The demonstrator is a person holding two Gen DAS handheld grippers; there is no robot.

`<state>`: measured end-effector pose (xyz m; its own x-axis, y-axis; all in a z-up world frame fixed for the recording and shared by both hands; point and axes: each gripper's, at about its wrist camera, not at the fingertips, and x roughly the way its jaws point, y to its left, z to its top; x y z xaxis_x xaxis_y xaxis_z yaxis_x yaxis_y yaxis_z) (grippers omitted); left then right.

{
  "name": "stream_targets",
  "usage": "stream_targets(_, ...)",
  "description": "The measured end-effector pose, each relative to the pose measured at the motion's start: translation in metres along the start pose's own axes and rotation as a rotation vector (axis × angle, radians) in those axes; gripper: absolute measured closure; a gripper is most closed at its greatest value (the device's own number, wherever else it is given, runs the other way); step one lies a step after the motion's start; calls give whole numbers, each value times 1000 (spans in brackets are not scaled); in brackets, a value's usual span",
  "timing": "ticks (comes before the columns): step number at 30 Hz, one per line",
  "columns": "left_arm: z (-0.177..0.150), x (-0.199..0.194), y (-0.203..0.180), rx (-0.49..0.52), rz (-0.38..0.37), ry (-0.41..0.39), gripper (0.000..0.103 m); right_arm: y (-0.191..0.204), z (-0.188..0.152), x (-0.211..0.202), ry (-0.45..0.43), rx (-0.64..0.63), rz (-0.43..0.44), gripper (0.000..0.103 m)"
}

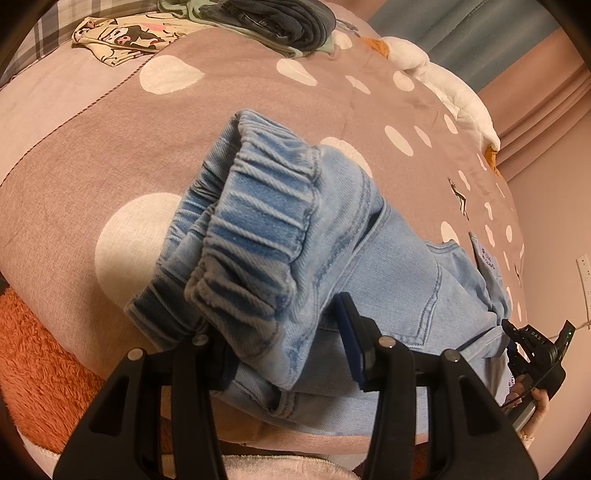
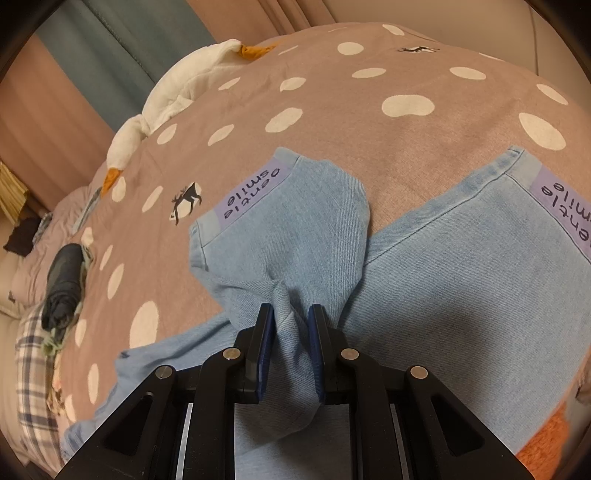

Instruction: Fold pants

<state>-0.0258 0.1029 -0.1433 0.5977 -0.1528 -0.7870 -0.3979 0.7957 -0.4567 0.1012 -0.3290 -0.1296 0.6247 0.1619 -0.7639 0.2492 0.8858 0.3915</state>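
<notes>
Light-blue denim pants [image 1: 388, 266] lie on a dotted brown bed cover [image 1: 258, 92]. Their gathered elastic waistband [image 1: 258, 229] is bunched up between the fingers of my left gripper [image 1: 284, 328], which is shut on that thick bundle. In the right wrist view, my right gripper [image 2: 291, 314] is shut on a pinched fold of one pant leg [image 2: 288, 229]. That leg is raised and twisted, and its hem carries a purple label [image 2: 251, 192]. The other leg [image 2: 480, 258] lies flat with its own purple label [image 2: 565, 206]. The right gripper [image 1: 532, 354] and the hand holding it show at the left wrist view's right edge.
A pile of dark folded clothes [image 1: 280, 22] and a cartoon-print cloth [image 1: 122, 37] lie at the far side of the bed. A white plush goose [image 2: 166, 96] lies along the bed's edge near the curtains. An orange fuzzy blanket [image 1: 44, 369] is by the near edge.
</notes>
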Motion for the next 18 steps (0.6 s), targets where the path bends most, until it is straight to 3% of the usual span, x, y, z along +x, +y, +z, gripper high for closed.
stream_targets(18,0,0,-1,5,0,-3,56,1,-1,1,-1,-9,-10,86)
